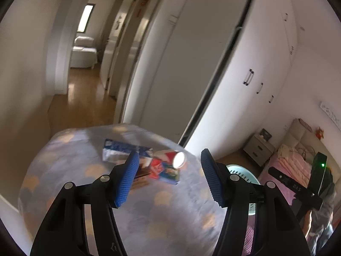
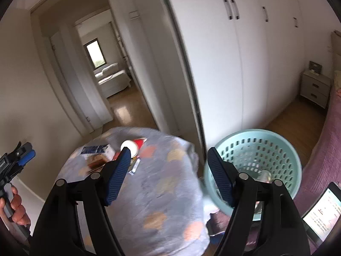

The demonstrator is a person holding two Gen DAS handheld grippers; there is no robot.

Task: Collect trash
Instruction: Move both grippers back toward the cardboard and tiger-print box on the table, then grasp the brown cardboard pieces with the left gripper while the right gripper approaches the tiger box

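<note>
Left claw (image 1: 169,177) spread, nothing between blue pads, poised above round desk (image 1: 85,160) under grey blotched cloth. Right claw (image 2: 168,176) likewise spread, empty. Trash heaped at desk's far side, frame centre of left view: blue-white packet (image 1: 116,149), red-white paper cup (image 1: 173,159) on its side with mouth toward camera, colourful carton (image 1: 168,173) beneath cup. Teal perforated basket (image 2: 266,147) lower right in right view, just beside desk; clear item inside, too blurred to identify.

Home bedroom — bed (image 1: 298,160), nightstand (image 2: 315,88), white wardrobe (image 2: 245,64).
</note>
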